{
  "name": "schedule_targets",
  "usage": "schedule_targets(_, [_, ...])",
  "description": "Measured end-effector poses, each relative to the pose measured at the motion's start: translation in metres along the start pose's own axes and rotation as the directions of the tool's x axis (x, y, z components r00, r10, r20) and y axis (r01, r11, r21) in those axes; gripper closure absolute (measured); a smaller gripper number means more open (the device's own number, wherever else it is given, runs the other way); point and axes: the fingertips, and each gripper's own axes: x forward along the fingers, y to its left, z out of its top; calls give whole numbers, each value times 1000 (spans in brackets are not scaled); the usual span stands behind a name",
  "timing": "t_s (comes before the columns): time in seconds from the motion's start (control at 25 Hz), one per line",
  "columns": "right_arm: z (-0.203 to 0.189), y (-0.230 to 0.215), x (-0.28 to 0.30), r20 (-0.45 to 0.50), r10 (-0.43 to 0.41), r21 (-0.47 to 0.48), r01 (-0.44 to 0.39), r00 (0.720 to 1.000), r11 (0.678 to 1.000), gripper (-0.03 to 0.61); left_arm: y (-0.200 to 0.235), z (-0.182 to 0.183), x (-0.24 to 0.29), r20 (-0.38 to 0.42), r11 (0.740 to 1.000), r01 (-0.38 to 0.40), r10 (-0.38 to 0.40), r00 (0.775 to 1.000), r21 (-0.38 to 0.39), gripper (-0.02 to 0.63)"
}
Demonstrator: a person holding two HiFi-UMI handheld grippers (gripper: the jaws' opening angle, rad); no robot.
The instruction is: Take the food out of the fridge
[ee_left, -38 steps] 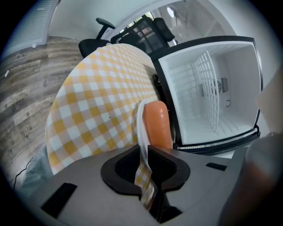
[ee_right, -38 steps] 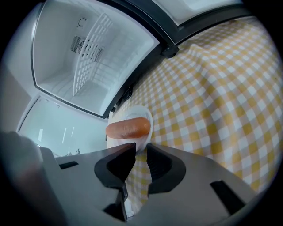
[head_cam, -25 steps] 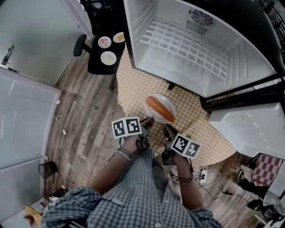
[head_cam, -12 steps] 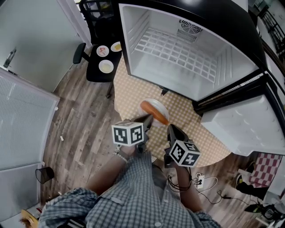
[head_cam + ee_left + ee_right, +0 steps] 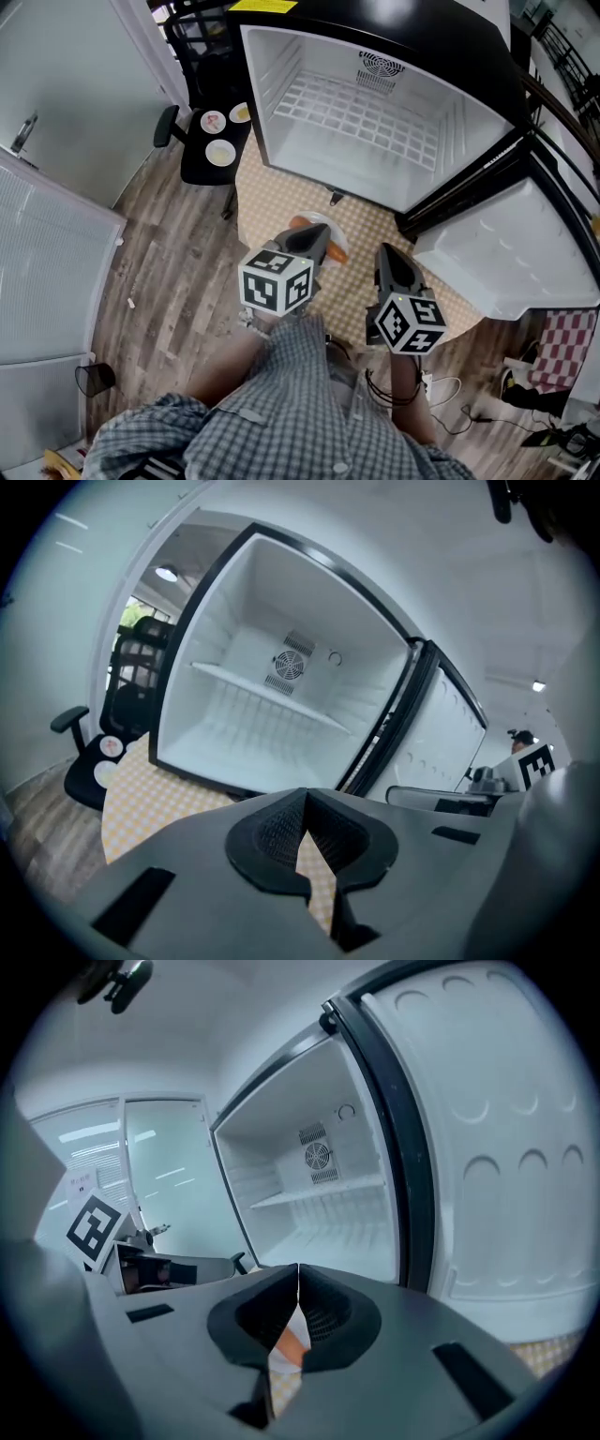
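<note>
The fridge [image 5: 366, 112] stands open with bare white shelves, its door [image 5: 497, 253] swung out to the right. On the checked mat [image 5: 272, 202] before it lies a white plate [image 5: 323, 223] with an orange sausage-like food [image 5: 335, 251], partly hidden behind my left gripper [image 5: 314, 242]. That gripper is shut and empty, raised above the plate. My right gripper [image 5: 386, 253] hovers to the plate's right, also shut with nothing held. In the left gripper view the jaws [image 5: 303, 794] meet in front of the fridge [image 5: 272, 714]. The right gripper view shows closed tips [image 5: 298, 1269] with the orange food [image 5: 291, 1346] below them.
A black chair [image 5: 192, 155] to the fridge's left carries three small plates [image 5: 220, 152]. A power strip and cables [image 5: 427, 380] lie on the wood floor at the right. A small black bin [image 5: 94, 378] sits at the lower left, a red checked cloth [image 5: 562, 342] at the far right.
Both grippers have risen away from the plate toward the camera and rolled. The plate with the orange food stays on the mat.
</note>
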Motion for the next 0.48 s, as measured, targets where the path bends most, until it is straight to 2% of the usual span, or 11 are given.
schedule_targets(0.24, [26,-11,-20,72,-27,-49,31,997,998,569,-17,16,-5,22,996,1,-3,1000,85,609])
schedule_targets(0.48, [34,-19,-38,111,-42,-46,47,993,998,569,-44,24,-7,35,974,-1,-7,999,226,609])
